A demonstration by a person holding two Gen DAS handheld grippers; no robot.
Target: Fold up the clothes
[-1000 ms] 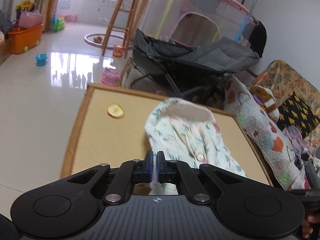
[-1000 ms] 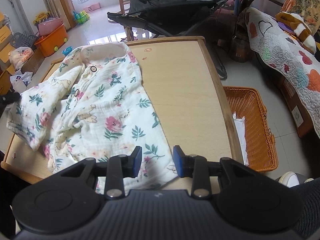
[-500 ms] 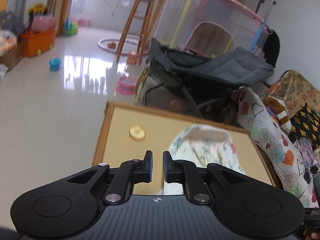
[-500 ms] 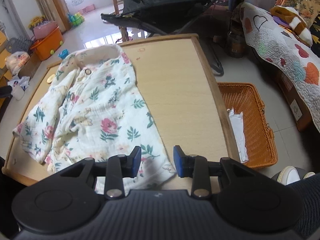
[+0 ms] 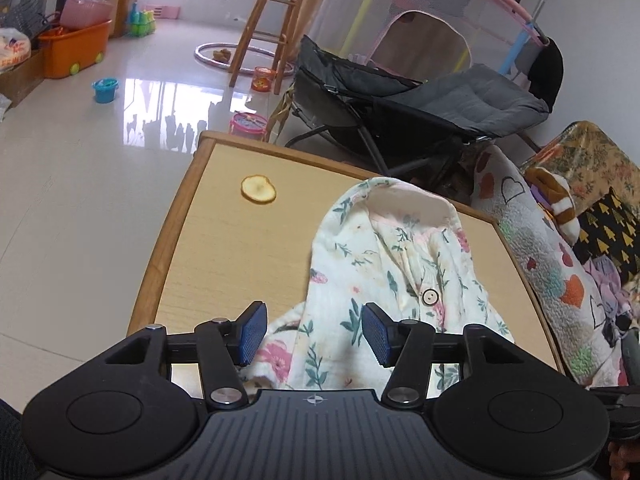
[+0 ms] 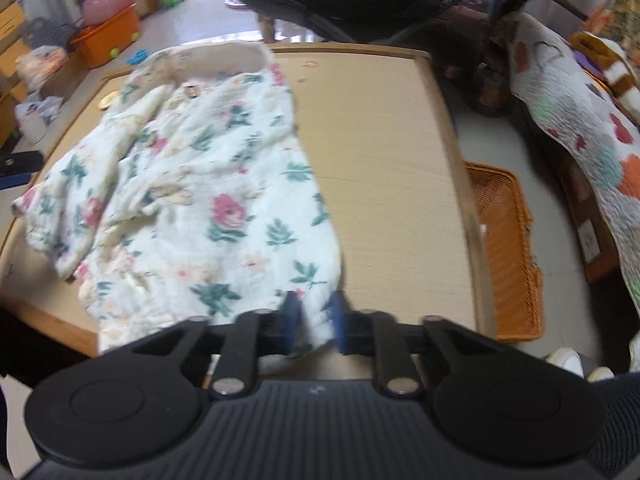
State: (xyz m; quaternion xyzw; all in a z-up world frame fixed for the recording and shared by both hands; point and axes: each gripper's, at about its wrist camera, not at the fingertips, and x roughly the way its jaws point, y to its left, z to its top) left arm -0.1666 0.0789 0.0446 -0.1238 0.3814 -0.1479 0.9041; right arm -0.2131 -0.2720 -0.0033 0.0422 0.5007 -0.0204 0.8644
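Low wooden table [image 5: 224, 248], pale top with a raised darker rim, standing on a glossy white tiled floor [image 5: 80, 184]. Floral shirt [image 6: 192, 184] spread across the table's left half in the right wrist view, collar toward the far edge, one sleeve reaching the left rim; a button [image 5: 429, 297] shows on the placket. Small round yellowish disc [image 5: 258, 189] lies on the bare top near the far left corner, apart from the shirt.

Left gripper [image 5: 314, 334]: blue pads wide apart, poised over the shirt's near part, nothing between them held.

Right gripper [image 6: 313, 320]: pads drawn near together with the shirt's near hem corner between them; the view is motion-blurred, so I cannot tell whether the cloth is truly pinched.

Room: orange wicker basket [image 6: 508, 248] on the floor just beside the table's right edge. Heart-patterned quilt [image 6: 580, 136] draped to the right. Dark grey folding recliner [image 5: 420, 104] beyond the far edge, mesh play tent [image 5: 420, 12] behind it. Wooden stool [image 5: 272, 20], hoop on the floor, orange storage bin [image 5: 76, 54] and small toys along the far wall.
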